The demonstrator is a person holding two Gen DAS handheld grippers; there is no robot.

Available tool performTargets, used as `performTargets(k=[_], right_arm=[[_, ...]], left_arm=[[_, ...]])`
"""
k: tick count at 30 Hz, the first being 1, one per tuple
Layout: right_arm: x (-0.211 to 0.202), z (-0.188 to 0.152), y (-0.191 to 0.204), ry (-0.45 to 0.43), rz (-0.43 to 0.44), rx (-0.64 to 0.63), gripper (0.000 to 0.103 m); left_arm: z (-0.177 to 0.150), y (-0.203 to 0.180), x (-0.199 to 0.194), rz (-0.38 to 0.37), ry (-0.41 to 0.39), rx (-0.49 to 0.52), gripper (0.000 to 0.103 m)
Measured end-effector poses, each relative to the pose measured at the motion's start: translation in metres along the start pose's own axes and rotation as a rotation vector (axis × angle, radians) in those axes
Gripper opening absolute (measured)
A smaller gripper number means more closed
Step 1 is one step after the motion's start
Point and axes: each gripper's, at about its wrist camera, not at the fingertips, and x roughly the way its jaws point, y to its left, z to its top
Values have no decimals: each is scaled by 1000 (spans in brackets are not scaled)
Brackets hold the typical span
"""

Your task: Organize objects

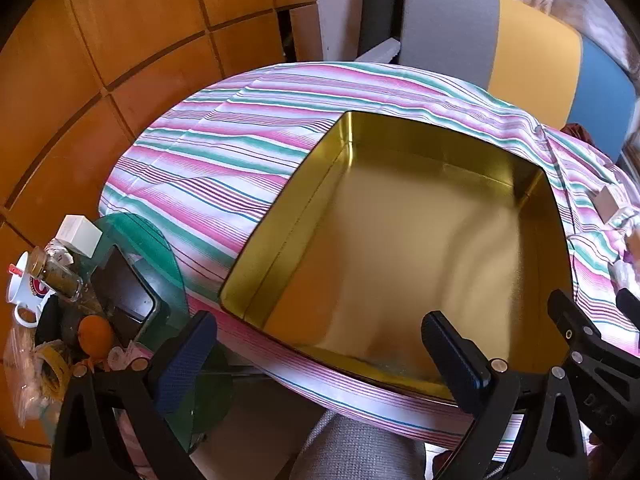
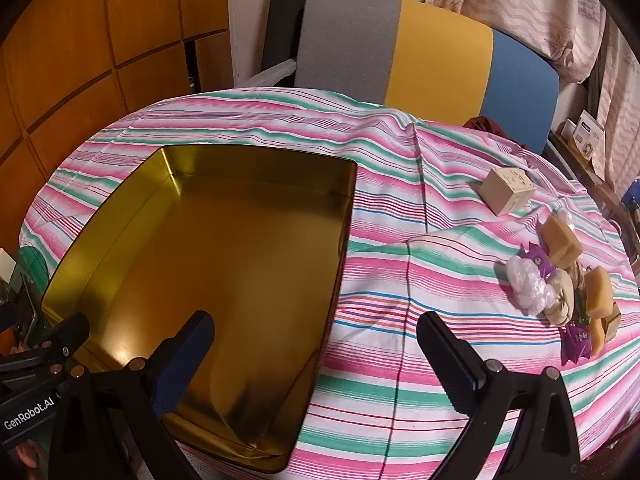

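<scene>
Right wrist view shows the shallow gold rectangular metal tin [image 2: 224,264] lying empty on the left half of the pink, green and white striped tablecloth [image 2: 400,280]. Well apart from it, at the far right, sits a loose heap of small things: tan wrapped blocks [image 2: 562,242], a crumpled clear plastic bundle [image 2: 528,284], purple sachets [image 2: 576,344], and a small beige cardboard box [image 2: 507,190] a little farther back.

The right gripper [image 2: 316,344] hangs over the tin's near right corner, jaws spread wide with nothing between them. The left gripper [image 1: 320,344] in the left wrist view is likewise wide and empty, over the tin's near left edge.

Likely risks: the heap is tangled, so closing on one block may drag a sachet or the slippery plastic along. The cloth is creased near the pile and could snag a fingertip and pull the pieces. Both grippers crowd the tin's near edge and could knock together.
</scene>
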Motion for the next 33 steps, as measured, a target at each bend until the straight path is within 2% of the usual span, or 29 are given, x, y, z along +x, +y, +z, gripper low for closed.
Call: performTargets(k=[8, 15, 19, 24, 28, 30, 33], right_arm=[[-1, -4, -26, -11, -16, 61, 103], [-3, -10, -54, -46, -24, 125, 103], [-3, -15, -69, -76, -11, 120, 103], [4, -31, -98, -23, 2, 179, 103], [6, -51, -138, -16, -62, 269, 101], [5, -61, -164, -27, -108, 332, 89], [6, -74, -205, -43, -194, 409, 84]], left_arm=[[-2, -14, 9, -38, 54, 18, 103], [-7, -29, 8, -62, 51, 54, 103], [-13, -42, 6, -106, 53, 88, 103], [-25, -68, 4, -191, 69, 168, 103], [-34, -86, -2, -308, 75, 216, 103], [-39, -98, -8, -321, 52, 259, 103], [-48, -119, -19, -310, 16, 355, 103]])
